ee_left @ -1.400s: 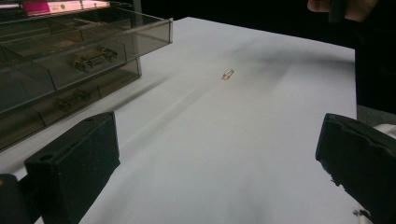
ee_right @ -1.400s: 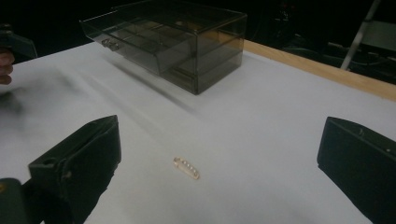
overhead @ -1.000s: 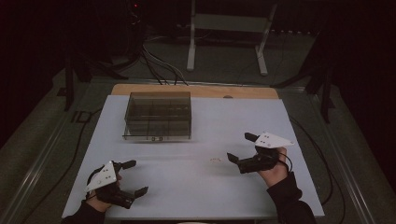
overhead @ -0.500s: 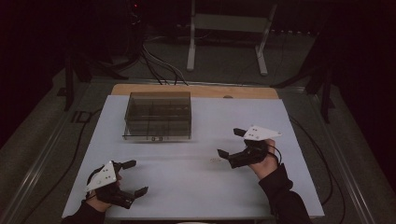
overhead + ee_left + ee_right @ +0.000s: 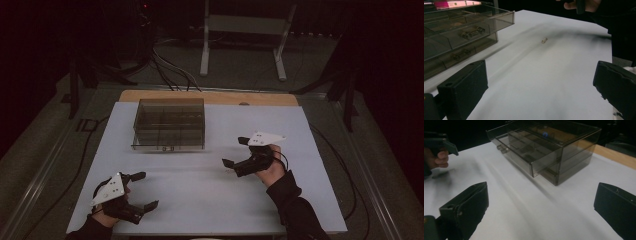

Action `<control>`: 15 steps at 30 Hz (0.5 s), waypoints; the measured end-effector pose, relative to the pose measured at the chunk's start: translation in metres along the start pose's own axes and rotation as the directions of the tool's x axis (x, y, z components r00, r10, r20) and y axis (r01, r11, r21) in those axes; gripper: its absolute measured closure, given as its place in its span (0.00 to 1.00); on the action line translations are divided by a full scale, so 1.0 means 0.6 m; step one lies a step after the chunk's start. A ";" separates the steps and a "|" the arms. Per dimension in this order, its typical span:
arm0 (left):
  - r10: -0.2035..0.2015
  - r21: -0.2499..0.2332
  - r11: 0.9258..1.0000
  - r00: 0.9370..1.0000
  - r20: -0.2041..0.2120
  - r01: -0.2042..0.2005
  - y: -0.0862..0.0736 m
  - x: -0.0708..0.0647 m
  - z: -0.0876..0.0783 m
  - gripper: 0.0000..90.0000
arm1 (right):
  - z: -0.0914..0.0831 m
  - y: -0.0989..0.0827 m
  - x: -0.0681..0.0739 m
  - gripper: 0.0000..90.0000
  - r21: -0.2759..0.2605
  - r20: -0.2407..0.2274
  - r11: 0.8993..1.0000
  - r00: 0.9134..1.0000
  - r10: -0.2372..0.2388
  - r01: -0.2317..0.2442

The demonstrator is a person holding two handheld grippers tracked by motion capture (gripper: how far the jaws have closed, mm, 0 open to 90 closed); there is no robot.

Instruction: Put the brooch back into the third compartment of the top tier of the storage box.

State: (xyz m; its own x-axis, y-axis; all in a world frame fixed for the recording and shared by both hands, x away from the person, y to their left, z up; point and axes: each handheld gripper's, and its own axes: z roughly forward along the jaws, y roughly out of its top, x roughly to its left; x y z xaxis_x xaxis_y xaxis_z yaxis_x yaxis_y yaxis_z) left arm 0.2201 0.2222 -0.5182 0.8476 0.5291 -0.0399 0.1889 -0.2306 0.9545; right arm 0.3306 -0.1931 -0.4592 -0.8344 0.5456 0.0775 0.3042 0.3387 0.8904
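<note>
Smoky plastic drawer box [image 5: 169, 123], both tools [image 5: 236, 151] [image 5: 142, 190] spread apart, small screw [image 5: 544, 40] between.

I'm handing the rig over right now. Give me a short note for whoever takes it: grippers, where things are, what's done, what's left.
Left gripper: open, empty, at the near left of the table.
Right gripper: open, empty, right of centre, pointing toward the drawer box.
Drawer box: smoky clear plastic, at the far left; top drawer pulled partly out, small metal parts in the compartments.
Small metal piece: loose on the table, nothing touching it.
Done: drawer open.
Left, probably: pick up the loose piece and place it in the drawer.
</note>
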 end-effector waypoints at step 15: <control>0.005 0.007 1.000 1.000 0.008 -0.005 -0.001 -0.002 0.001 0.01 | 0.041 -0.027 -0.022 0.00 0.064 -0.082 0.998 0.996 0.034 -0.029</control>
State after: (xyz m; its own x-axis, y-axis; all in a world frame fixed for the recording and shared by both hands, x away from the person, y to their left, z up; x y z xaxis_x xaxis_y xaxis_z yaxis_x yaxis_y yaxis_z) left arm 0.2196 0.2212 -0.5190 0.8523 0.5217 -0.0379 0.1885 -0.2387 0.9526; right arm 0.3482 -0.1868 -0.4855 -0.8582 0.4926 0.1443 0.3572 0.3711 0.8571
